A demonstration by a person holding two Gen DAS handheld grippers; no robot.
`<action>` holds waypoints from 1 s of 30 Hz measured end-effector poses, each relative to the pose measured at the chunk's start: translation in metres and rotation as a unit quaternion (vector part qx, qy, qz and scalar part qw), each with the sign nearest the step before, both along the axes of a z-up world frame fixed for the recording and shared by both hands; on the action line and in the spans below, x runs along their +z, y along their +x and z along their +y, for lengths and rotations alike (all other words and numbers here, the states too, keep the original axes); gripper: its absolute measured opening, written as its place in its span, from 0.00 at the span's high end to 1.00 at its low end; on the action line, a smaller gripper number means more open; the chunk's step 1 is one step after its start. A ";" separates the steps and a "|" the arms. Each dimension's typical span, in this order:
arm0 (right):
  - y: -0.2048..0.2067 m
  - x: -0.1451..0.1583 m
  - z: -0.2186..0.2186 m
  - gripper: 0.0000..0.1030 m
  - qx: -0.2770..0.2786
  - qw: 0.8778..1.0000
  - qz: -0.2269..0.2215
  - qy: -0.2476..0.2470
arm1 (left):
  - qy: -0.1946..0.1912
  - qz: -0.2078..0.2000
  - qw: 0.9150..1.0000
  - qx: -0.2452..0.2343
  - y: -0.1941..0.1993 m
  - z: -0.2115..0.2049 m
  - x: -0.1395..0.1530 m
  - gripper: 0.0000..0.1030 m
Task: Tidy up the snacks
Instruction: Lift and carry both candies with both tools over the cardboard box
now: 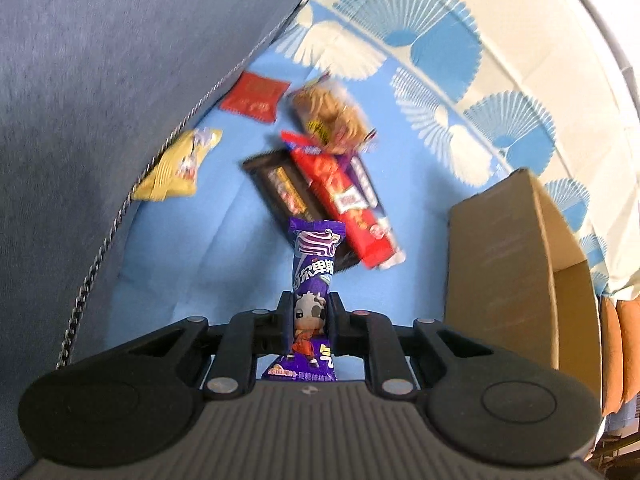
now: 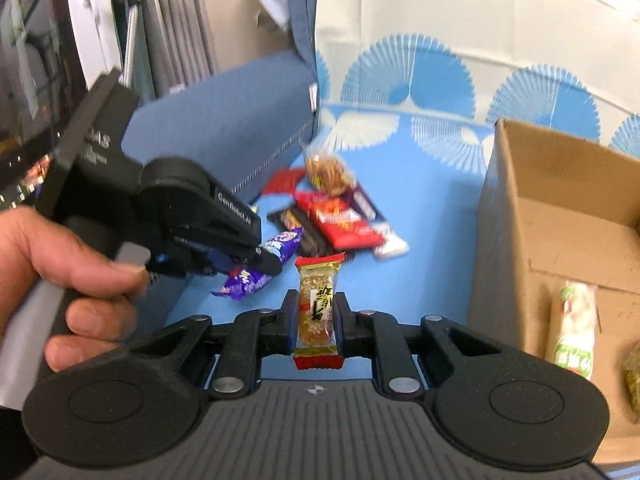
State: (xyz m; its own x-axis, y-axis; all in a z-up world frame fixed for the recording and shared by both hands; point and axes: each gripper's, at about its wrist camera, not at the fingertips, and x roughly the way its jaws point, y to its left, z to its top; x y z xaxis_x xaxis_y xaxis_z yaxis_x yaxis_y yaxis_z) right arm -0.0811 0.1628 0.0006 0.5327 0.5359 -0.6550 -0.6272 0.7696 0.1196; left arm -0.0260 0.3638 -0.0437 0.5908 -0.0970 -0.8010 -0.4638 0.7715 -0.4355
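Observation:
My left gripper (image 1: 310, 312) is shut on a purple snack bar (image 1: 314, 276) with a cartoon cow, held above the blue cloth. It also shows in the right wrist view (image 2: 264, 260) with the purple snack bar (image 2: 280, 246). My right gripper (image 2: 316, 312) is shut on a golden nut bar (image 2: 318, 304) with red ends. A heap of snacks lies ahead: a red bar (image 1: 344, 200), a black bar (image 1: 280, 188), a clear bag of brown snack (image 1: 328, 112). An open cardboard box (image 1: 516, 268) stands to the right; it also shows in the right wrist view (image 2: 560, 208).
A yellow packet (image 1: 176, 164) and a red packet (image 1: 256, 96) lie by the grey-blue cushion (image 1: 100, 80). In the right wrist view the box holds a white and green packet (image 2: 576, 332) and a greenish packet (image 2: 634, 376). Shelves stand at far left.

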 end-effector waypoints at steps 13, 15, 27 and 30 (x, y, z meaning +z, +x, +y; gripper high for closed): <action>0.009 0.014 -0.023 0.82 -0.025 0.999 -0.014 0.039 | 0.010 -0.032 0.999 0.004 0.005 -0.005 0.009 0.83; 0.010 0.014 -0.025 0.82 -0.029 0.999 -0.015 0.041 | 0.011 -0.034 0.999 0.003 0.005 -0.006 0.008 0.83; 0.010 0.017 -0.034 0.82 -0.043 0.998 -0.025 0.050 | 0.005 -0.066 0.998 0.000 0.004 -0.010 0.016 0.83; 0.010 0.019 -0.035 0.82 -0.047 0.997 -0.029 0.053 | 0.006 -0.081 0.997 -0.001 0.002 -0.011 0.020 0.83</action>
State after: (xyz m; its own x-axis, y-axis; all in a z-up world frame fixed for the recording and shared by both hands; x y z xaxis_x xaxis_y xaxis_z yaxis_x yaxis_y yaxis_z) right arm -0.0707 0.1276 0.0192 0.6194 0.5465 -0.5636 -0.5618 0.8100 0.1681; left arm -0.0238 0.3531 -0.0241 0.7116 -0.0899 -0.6968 -0.3871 0.7775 -0.4956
